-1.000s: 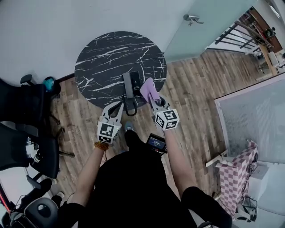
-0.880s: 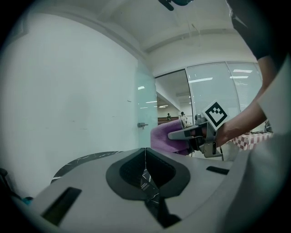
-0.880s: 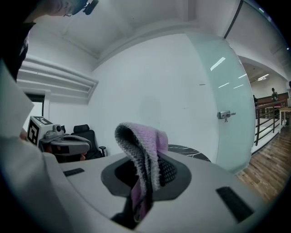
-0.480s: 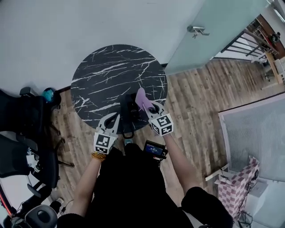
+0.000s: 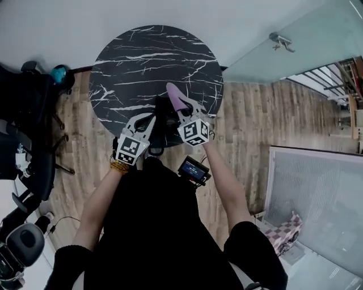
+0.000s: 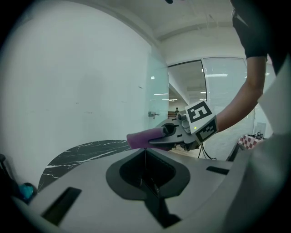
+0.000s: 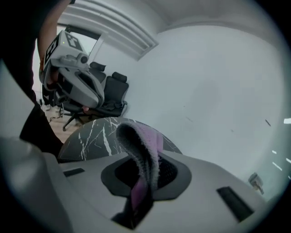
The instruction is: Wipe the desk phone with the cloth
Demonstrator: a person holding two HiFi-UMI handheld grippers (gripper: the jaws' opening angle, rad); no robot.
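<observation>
Cloth in right gripper; left gripper empty

A round black table, white-veined like marble, is seen close against a plain pale wall on wood-plank flooring. Black office chairs are spotted off its left edge. A frosted glass door with a lever handle is caught upper right, with a railing beyond.
</observation>
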